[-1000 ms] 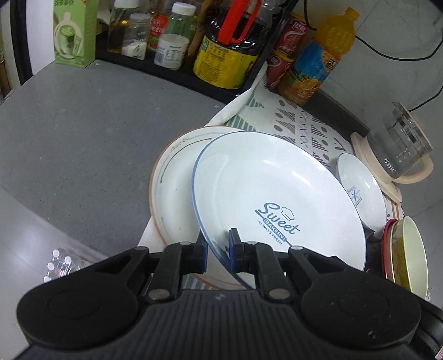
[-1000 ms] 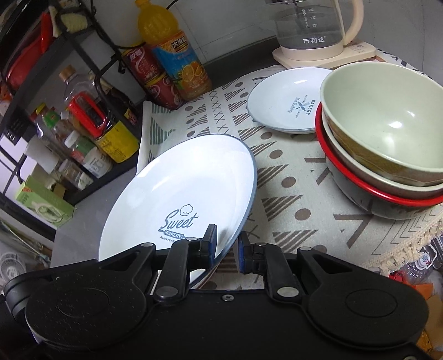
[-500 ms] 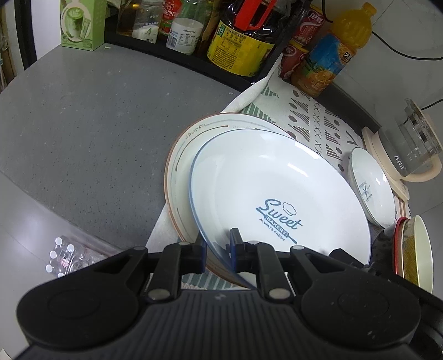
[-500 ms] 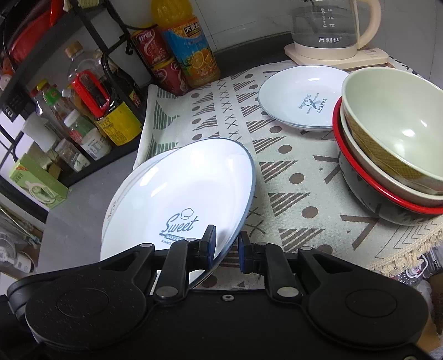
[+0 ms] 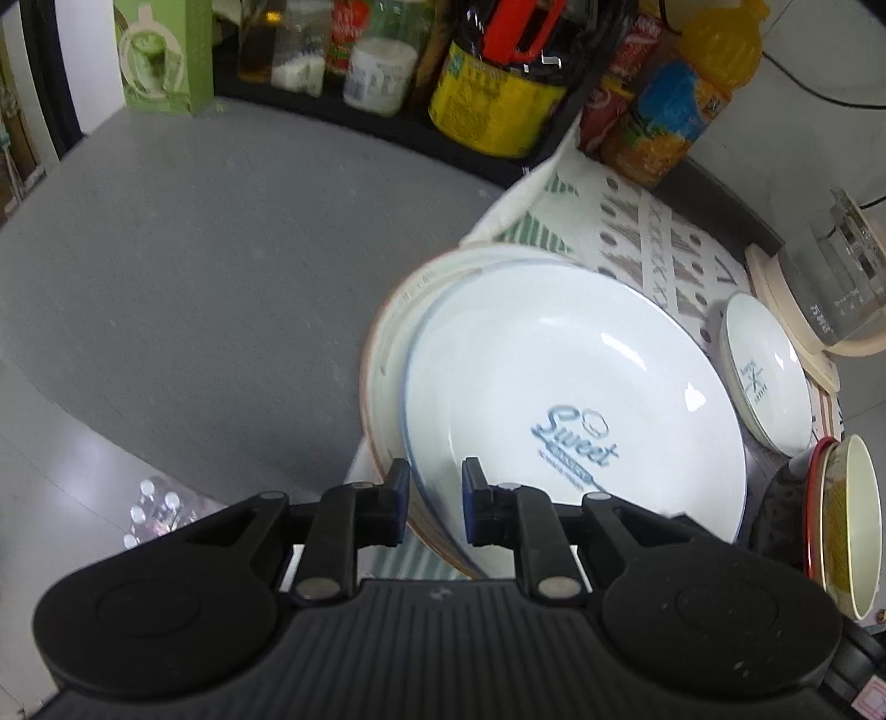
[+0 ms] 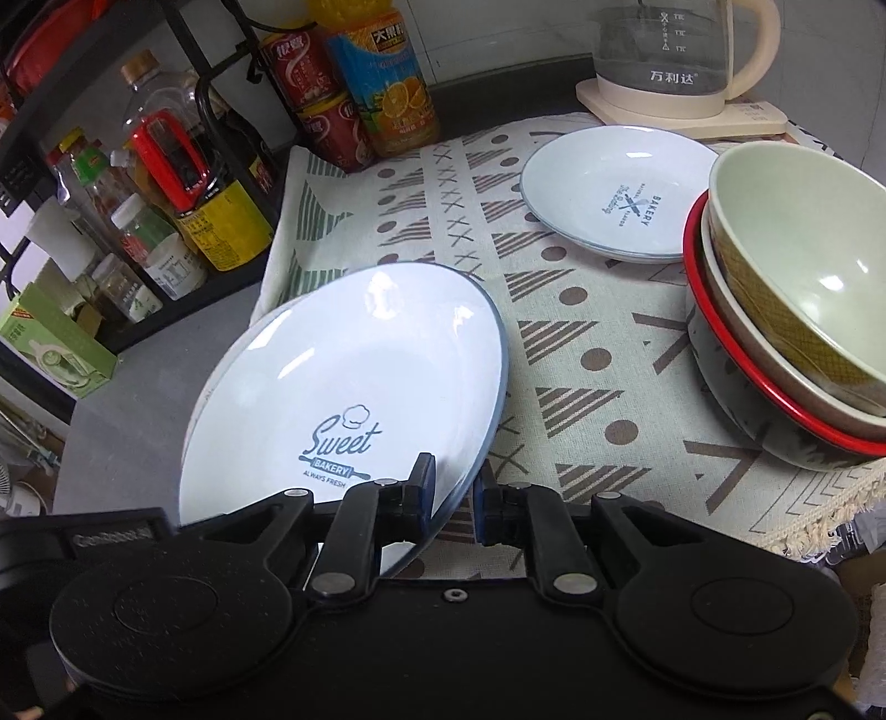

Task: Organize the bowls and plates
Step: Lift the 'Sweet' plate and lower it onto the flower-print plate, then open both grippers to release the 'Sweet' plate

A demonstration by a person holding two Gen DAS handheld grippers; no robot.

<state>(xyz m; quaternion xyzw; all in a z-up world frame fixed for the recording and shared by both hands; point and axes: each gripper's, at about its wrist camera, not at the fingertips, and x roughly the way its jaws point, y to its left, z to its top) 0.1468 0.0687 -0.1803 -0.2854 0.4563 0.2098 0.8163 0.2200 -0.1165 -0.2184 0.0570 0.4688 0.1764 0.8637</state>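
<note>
Sweet Bakery plate (image 5: pixel 576 399): rim sat between both tongs, left (image 5: pixel 436 501) and right (image 6: pixel 453 493), jaws apart, over brown-rimmed plate (image 5: pixel 387 343). Release both tongs evenly, judged best.

Bare grey counter (image 5: pixel 210 288) leftward — stacked bowls (image 6: pixel 786 310), kettle (image 6: pixel 681 50), bottles (image 6: pixel 387 83) crowding right and rear

Right tool (image 6: pixel 451 490) straddles Sweet Bakery plate (image 6: pixel 354 382) rim.
</note>
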